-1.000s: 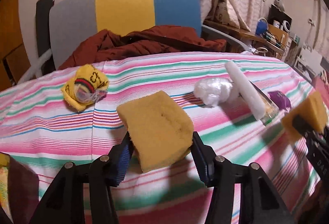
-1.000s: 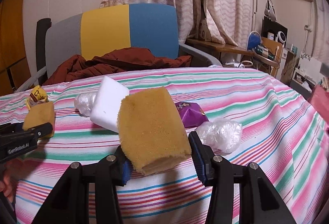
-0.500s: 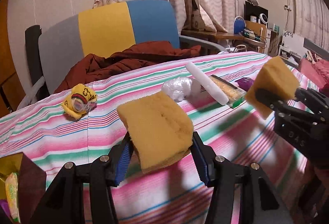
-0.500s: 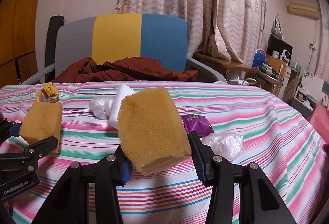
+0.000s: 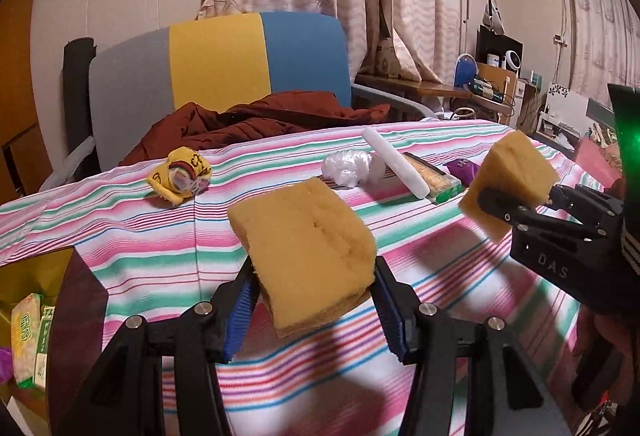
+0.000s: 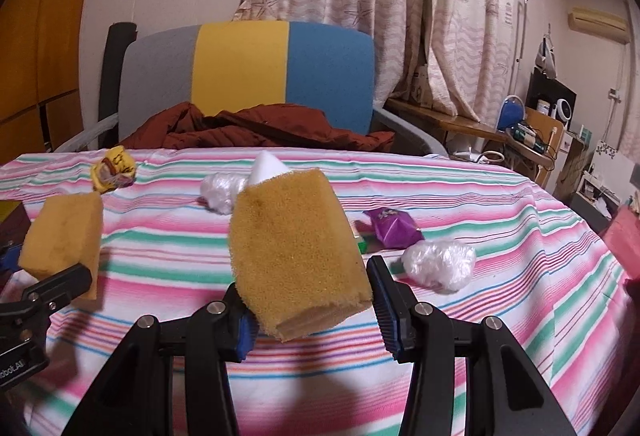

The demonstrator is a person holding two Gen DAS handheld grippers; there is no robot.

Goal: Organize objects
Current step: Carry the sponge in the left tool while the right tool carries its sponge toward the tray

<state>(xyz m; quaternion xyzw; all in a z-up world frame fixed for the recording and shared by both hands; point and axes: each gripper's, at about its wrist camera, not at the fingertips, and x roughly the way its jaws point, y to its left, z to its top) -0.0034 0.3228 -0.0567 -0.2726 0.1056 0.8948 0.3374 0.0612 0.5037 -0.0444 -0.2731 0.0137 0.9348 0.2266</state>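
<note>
My left gripper (image 5: 316, 312) is shut on a yellow sponge (image 5: 304, 248), held above the striped tablecloth (image 5: 140, 236). My right gripper (image 6: 312, 308) is shut on a second yellow sponge (image 6: 296, 248), also in the air. Each gripper shows in the other's view: the right gripper (image 5: 516, 207) with its sponge (image 5: 512, 171) at the right edge, the left gripper's sponge (image 6: 64, 236) at the left edge. On the cloth lie a yellow wrapped packet (image 5: 180, 173), a crumpled clear bag (image 5: 348, 167), a white foam bar (image 5: 396, 163) and a purple packet (image 6: 394, 228).
An open box (image 5: 36, 316) with packets inside sits at the table's near left corner. A green-edged flat pack (image 5: 436, 181) lies under the foam bar. Another crumpled bag (image 6: 440, 264) lies at the right. Behind the table stands a grey, yellow and blue chair (image 5: 216, 71) with a brown jacket (image 5: 260, 119).
Both grippers have shifted across the table with their sponges still held. In the left wrist view the open box has come in at the lower left and the right gripper looms larger.
</note>
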